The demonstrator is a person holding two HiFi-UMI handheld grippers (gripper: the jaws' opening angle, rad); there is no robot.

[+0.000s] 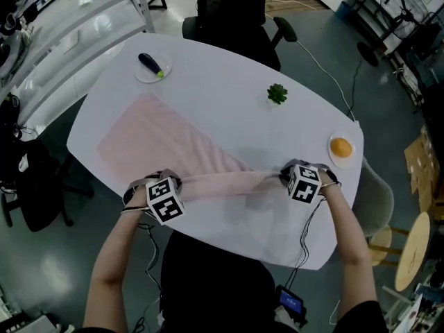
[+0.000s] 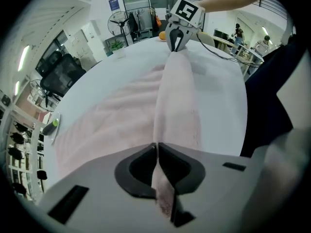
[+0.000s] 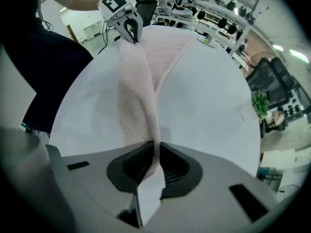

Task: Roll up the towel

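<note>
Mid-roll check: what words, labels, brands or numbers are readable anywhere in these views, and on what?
No text can be read in any view.
Marker cubes on the left gripper and right gripper: black-and-white square patterns only, no letters.
Blue wall sign: too small and blurred to read.
Towel: no print visible.

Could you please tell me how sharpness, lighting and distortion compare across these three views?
Head view: sharp and evenly lit, with a soft shadow beneath the pale pink towel on the white oval table. Left gripper view: heavy fisheye bowing, dark corners, towel blurred near the lens. Right gripper view: same distortion, towel pile crisp mid-frame.
</note>
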